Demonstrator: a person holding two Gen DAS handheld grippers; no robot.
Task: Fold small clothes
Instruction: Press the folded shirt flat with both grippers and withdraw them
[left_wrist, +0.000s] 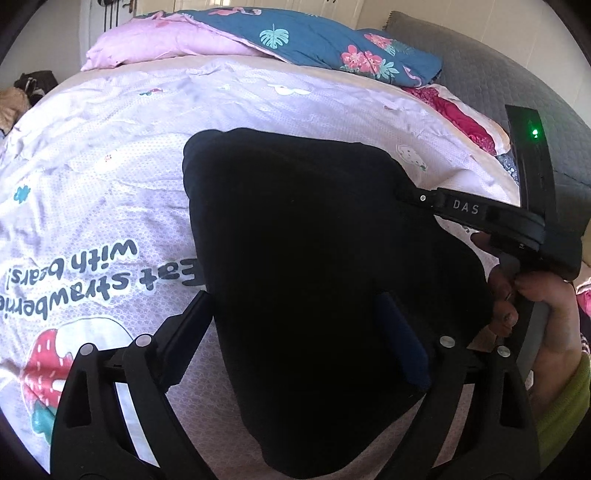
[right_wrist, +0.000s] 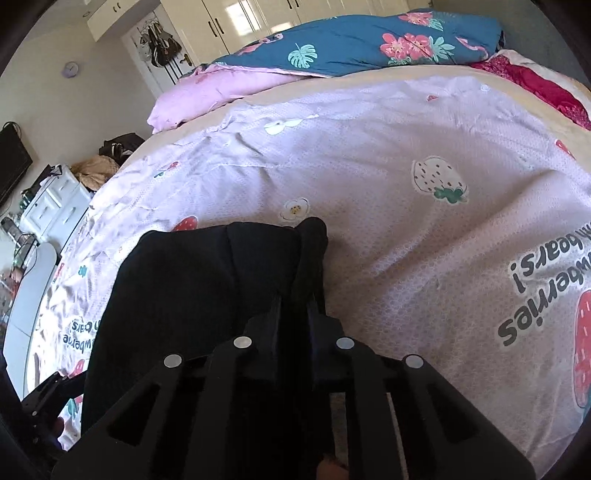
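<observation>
Black garment (left_wrist: 314, 266) lying flat on the strawberry-print bedspread (left_wrist: 110, 177) — right gripper (right_wrist: 295, 306) clamped on its right-hand edge, left gripper (left_wrist: 295, 332) spread wide with the cloth beneath and between its fingers, unpinched — so the right hand seems placed to lead the fold.
</observation>
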